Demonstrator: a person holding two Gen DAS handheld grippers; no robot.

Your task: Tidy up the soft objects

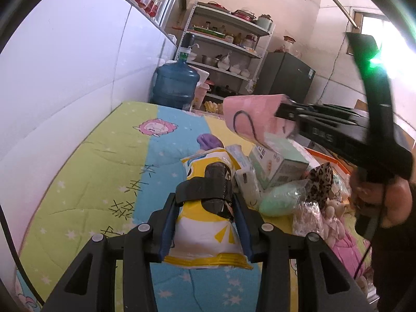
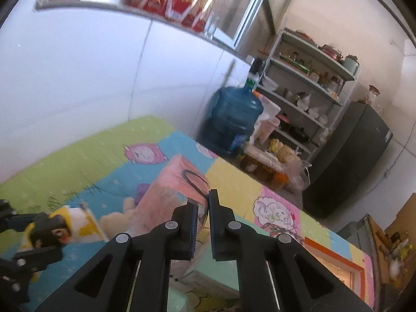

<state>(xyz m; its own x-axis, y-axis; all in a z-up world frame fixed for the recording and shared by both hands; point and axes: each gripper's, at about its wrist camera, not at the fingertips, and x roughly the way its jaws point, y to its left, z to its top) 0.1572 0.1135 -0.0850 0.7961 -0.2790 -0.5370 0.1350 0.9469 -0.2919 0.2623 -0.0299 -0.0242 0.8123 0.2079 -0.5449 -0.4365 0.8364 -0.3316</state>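
Running along the far left, a white wall borders the bed, covered in a green, blue and yellow cartoon quilt. Left gripper: jaws closed part-way on a yellow-and-white soft package, holding it just above the quilt. Beyond, at the bed's far end, a blue water jug and a metal shelf rack. Right of the package, a pile on the bed: a pale green box, a mint soft bundle, leopard-print fabric, pink plush pieces. Above the pile, right gripper: jaws pinched shut on the edge of a pink soft pack, lifted clear of the bed. A hand grips its handle at far right.
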